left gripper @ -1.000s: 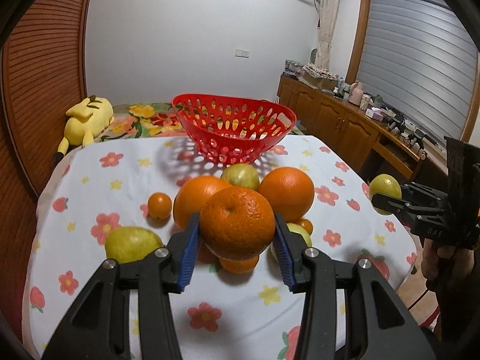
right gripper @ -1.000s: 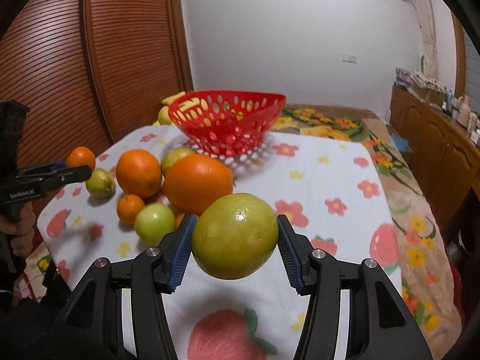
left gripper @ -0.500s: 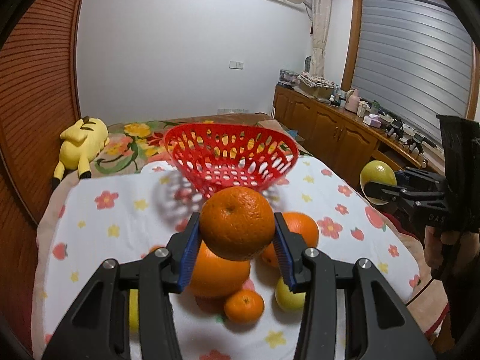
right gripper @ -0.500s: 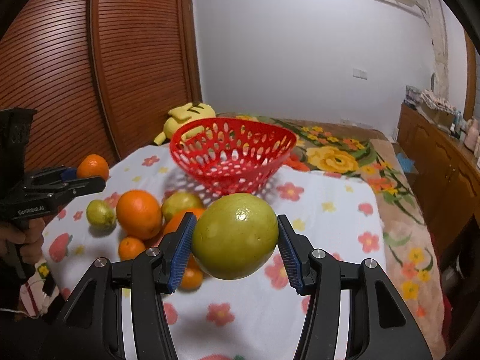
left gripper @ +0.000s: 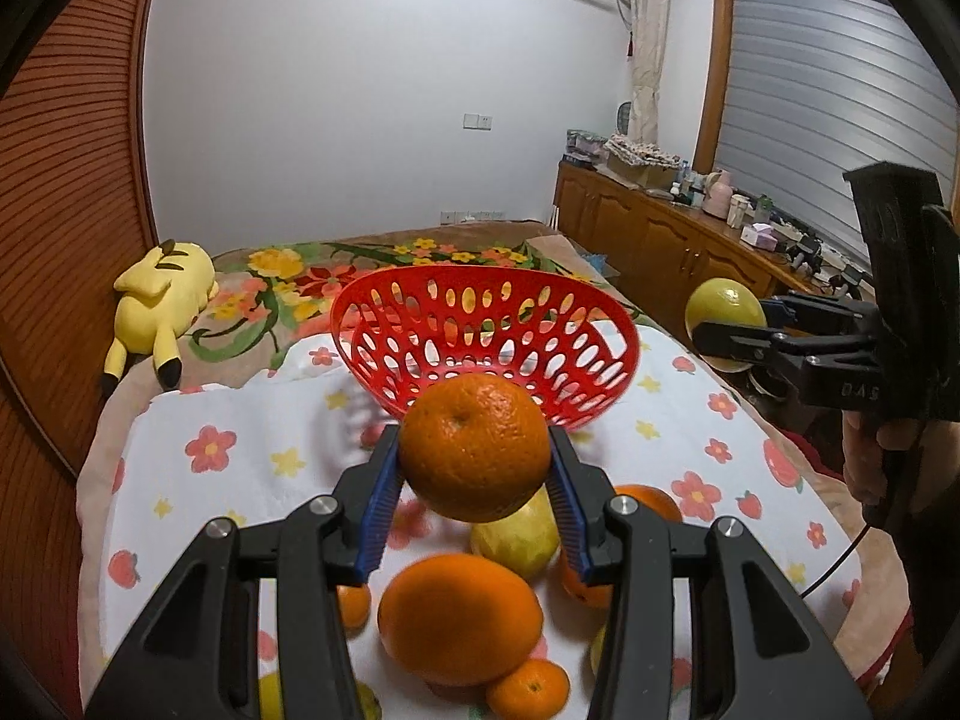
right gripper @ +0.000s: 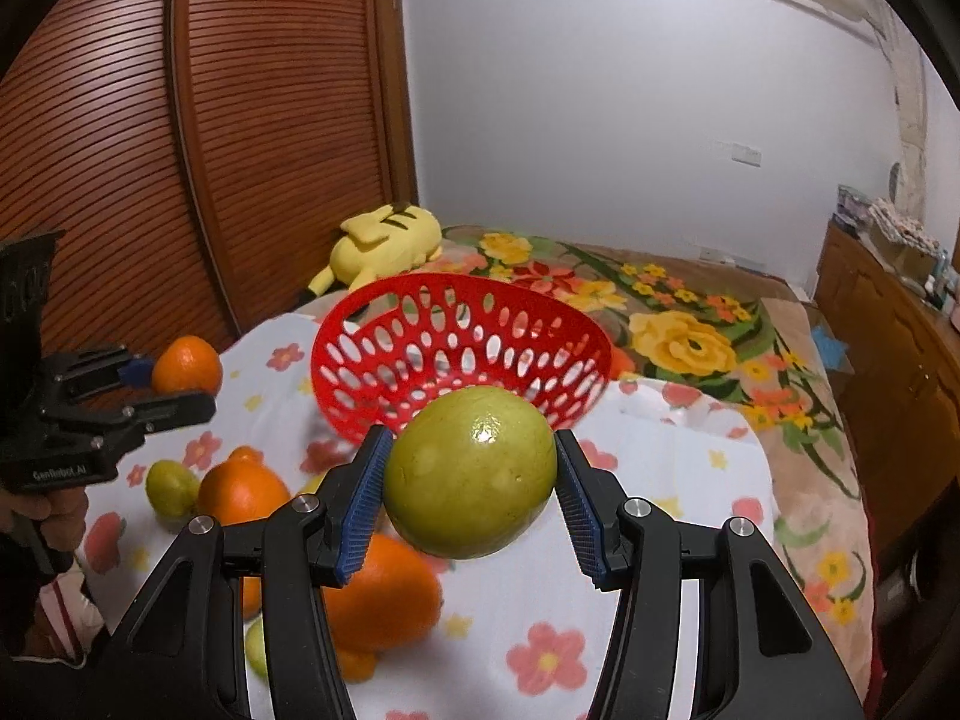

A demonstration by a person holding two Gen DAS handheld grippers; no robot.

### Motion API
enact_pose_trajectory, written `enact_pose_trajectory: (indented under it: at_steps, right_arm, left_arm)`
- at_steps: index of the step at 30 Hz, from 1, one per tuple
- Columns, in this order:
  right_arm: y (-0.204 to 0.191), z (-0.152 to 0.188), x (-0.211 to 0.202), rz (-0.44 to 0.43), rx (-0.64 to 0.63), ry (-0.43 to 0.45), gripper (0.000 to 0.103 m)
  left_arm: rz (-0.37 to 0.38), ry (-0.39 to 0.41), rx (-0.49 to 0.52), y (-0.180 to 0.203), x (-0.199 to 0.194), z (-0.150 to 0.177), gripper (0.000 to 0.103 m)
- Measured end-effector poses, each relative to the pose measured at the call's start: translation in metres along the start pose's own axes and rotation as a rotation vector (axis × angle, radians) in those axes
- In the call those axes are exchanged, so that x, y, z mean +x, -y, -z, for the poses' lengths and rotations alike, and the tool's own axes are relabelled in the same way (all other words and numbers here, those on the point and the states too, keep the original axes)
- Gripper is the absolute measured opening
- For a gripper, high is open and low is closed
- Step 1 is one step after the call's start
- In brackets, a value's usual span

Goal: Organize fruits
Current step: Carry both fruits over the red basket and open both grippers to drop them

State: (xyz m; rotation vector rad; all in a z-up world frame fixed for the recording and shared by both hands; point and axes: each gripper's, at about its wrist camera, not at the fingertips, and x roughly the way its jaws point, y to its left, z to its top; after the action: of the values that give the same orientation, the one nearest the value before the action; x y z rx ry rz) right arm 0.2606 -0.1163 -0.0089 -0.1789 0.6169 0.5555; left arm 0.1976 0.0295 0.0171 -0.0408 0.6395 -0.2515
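Observation:
My left gripper is shut on an orange, held in the air just short of the red perforated basket. My right gripper is shut on a green guava, also raised near the basket. Each gripper shows in the other's view: the right one with its guava at the right edge, the left one with its orange at the left. The basket looks empty. Several loose fruits lie on the flowered cloth below, among them a big orange and a small mandarin.
The table wears a white flowered cloth. Behind it lies a bed with a floral blanket and a yellow plush toy. A ribbed wooden wardrobe stands at left, a wooden sideboard at right. A hand grips the right tool.
Both grippers have risen and moved toward the basket, carrying their fruit. The basket now looms larger and the loose fruits have slid down toward the bottom of both views.

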Motion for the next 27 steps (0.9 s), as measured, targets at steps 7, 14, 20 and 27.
enact_pose_trajectory:
  at_steps: [7, 14, 20, 27]
  right_arm:
    - [0.002, -0.014, 0.047, -0.006, -0.055, -0.078, 0.055]
    - [0.000, -0.015, 0.089, -0.016, -0.123, -0.178, 0.055]
    - [-0.002, -0.014, 0.108, -0.027, -0.192, -0.259, 0.055]
    - [-0.003, -0.015, 0.125, -0.030, -0.227, -0.327, 0.055]
  left_arm:
    - [0.000, -0.037, -0.005, -0.005, 0.030, -0.009, 0.045]
    - [0.004, -0.067, 0.000, -0.013, 0.055, -0.016, 0.045]
    - [0.004, -0.095, -0.002, -0.015, 0.073, -0.020, 0.045]
    - [-0.002, -0.113, 0.006, -0.016, 0.083, -0.025, 0.045]
